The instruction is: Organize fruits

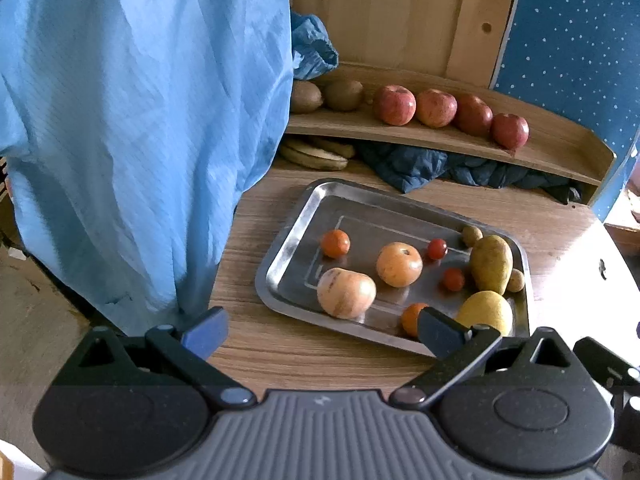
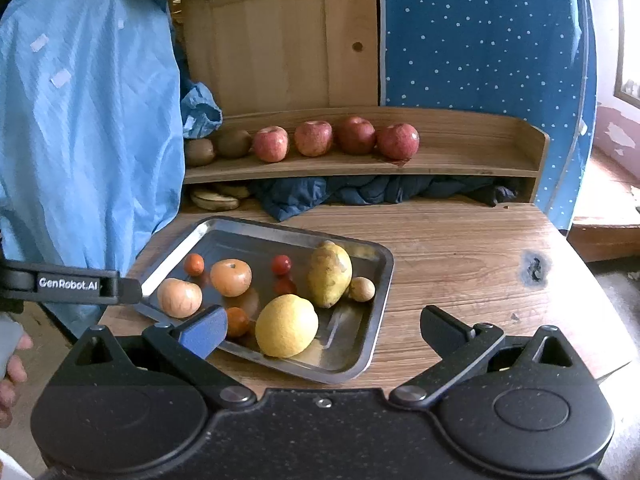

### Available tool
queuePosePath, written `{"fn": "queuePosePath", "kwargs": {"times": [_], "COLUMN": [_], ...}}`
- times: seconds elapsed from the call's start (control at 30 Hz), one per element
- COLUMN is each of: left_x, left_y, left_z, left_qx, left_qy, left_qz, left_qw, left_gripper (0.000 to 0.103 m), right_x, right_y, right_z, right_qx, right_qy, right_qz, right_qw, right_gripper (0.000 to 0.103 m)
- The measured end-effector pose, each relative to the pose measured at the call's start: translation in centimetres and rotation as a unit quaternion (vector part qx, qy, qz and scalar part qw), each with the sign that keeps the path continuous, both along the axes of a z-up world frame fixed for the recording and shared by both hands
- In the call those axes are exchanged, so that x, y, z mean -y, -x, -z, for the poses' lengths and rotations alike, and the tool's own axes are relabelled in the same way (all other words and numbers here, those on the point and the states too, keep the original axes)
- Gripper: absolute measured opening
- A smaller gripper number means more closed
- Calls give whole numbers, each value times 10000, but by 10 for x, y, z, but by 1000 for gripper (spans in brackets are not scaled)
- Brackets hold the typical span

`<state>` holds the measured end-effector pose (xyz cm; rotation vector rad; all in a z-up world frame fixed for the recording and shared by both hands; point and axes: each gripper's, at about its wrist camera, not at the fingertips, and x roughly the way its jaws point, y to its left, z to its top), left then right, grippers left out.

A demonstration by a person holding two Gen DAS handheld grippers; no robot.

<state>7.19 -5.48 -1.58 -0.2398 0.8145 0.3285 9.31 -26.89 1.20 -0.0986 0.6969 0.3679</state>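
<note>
A steel tray (image 1: 296, 216) (image 2: 380, 276) on the wooden table holds two pale orange persimmons (image 1: 346, 293) (image 2: 179, 297), small oranges (image 1: 335, 243), cherry tomatoes (image 1: 437, 249), two yellow pears (image 1: 491, 264) (image 2: 329, 274) and small brown fruits (image 2: 361, 289). Several red apples (image 1: 394, 105) (image 2: 313, 138) and two kiwis (image 1: 343, 95) (image 2: 234, 143) sit in a row on the wooden shelf (image 1: 440, 142) (image 2: 360, 166) behind. My left gripper (image 1: 322, 330) hangs open just before the tray's near edge. My right gripper (image 2: 322, 330) is open too, over the tray's near right corner, nothing between its fingers.
A light blue garment (image 1: 132, 128) (image 2: 84, 120) hangs at the left, close to the tray. Under the shelf lie bananas (image 1: 312, 154) (image 2: 214, 199) and a dark blue cloth (image 1: 420, 164) (image 2: 340, 194). The left gripper's body (image 2: 72, 282) shows at the left of the right wrist view.
</note>
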Motion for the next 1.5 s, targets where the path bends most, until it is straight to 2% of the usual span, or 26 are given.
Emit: {"fn": "queuePosePath", "kwargs": {"times": [0.43, 0.67, 0.93, 1.23, 1.5], "left_x": [-56, -78, -89, -81, -76], "left_y": [16, 30, 43, 61, 62], "left_z": [-3, 0, 9, 17, 26], "left_qx": [180, 369, 564, 728, 575], "left_qy": [-100, -25, 185, -195, -98], "left_qz": [539, 787, 1070, 1620, 1628], "left_qw": [9983, 9962, 9925, 9839, 9849], "left_gripper": [102, 102, 102, 102, 102], "right_x": [-50, -69, -69, -69, -74], "right_y": [30, 54, 83, 91, 90], "right_z": [-1, -3, 1, 12, 21], "right_qx": [255, 433, 574, 364, 117], "right_qy": [68, 139, 58, 117, 258], "right_qz": [706, 909, 1055, 1217, 1127], "right_qw": [9972, 9948, 9927, 9918, 9932], "right_gripper": [102, 102, 102, 102, 102]}}
